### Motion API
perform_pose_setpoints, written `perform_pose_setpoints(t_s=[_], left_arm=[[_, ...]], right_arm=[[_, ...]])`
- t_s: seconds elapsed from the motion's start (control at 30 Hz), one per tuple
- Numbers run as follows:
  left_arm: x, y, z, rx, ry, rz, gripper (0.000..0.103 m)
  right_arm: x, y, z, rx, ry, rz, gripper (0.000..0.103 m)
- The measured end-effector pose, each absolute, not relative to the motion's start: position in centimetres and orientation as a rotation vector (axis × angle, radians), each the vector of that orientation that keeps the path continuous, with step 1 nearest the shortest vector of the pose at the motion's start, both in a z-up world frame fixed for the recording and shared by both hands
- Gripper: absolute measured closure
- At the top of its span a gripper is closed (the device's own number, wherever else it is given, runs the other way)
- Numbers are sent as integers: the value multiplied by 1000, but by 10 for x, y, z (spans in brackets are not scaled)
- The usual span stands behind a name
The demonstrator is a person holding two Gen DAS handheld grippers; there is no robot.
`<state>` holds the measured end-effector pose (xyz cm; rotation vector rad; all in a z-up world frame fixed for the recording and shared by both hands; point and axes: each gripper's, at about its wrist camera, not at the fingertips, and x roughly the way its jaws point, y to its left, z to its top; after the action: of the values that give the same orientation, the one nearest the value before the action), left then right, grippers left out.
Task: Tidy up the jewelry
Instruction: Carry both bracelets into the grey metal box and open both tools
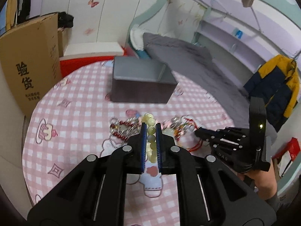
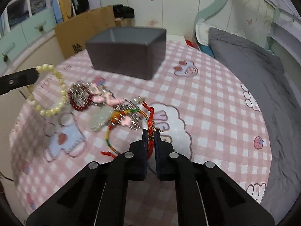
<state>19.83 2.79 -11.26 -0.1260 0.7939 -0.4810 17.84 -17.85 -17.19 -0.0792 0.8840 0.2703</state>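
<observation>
Our left gripper is clamped on a bracelet of round, glossy pale-green beads, lifted above the pink checked cloth. Our right gripper pinches a thin red braided cord beside the tangled jewelry pile, before the open grey rectangular box.

pink-checked cloth, grey box, pale-green beads

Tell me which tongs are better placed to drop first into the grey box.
Left, probably. The left tongs are shut on the pale bead bracelet, which hangs clear of the pile. The right tongs grip the red cord, which is low at the bedsheet. Both face the grey box.
</observation>
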Motion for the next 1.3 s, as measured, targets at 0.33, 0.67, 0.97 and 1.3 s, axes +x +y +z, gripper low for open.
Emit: perform_pose_setpoints(t_s=[0.33,0.67,0.97,1.3], left_arm=[[224,17,-63,-136,677,-572,94],[306,8,-56,-136,676,-543,94],[363,-6,-114,-106,850,-494,93],[365,-10,-133,-70,928,-450,93]], right_arm=[[189,-176,-89,-27,688,349,98],[264,-160,-65,41,598,385,98],[318,-150,-108,69,699,402,98],[315,-148,-134,80,770,403,92]])
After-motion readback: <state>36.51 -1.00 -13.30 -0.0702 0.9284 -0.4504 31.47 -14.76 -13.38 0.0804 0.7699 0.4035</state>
